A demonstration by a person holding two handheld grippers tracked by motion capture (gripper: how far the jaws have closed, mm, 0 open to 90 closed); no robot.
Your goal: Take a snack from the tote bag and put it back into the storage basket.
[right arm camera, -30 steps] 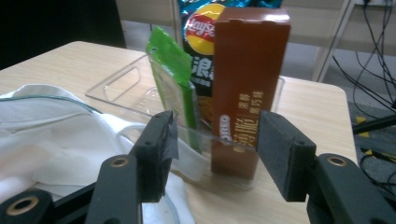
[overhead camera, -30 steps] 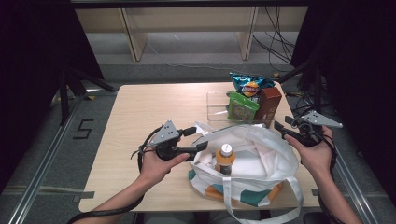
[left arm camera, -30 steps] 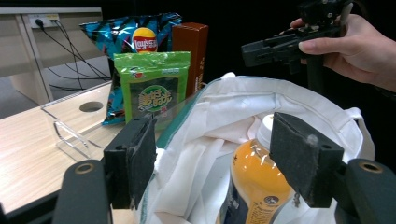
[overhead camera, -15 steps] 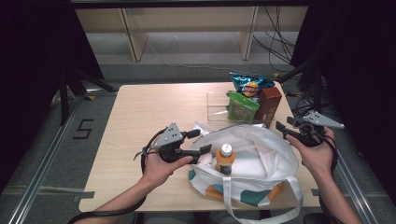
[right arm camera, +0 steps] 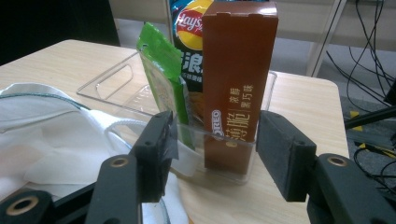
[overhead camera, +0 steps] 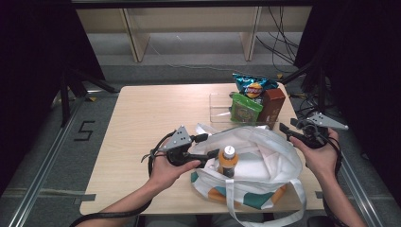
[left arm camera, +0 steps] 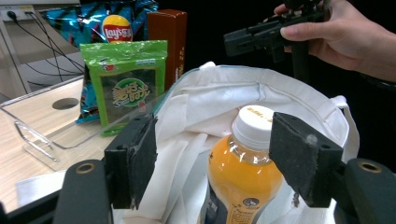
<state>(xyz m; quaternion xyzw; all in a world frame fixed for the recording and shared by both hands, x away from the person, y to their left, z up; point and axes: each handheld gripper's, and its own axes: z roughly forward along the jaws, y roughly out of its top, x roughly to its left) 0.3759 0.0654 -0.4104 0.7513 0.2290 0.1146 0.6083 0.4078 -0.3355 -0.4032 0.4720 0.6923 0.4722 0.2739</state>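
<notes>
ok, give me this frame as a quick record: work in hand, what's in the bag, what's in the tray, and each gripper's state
work: packing a white bag on the table
in bag: orange juice bottle, upright, white cap on
left gripper: open, jaws either side of the bottle, pads clear of it
right gripper: open, holding nothing, by the bag's far side
clear tray: green snack packet, brown box, blue chip bag
brown box: upright at the tray's right end
</notes>
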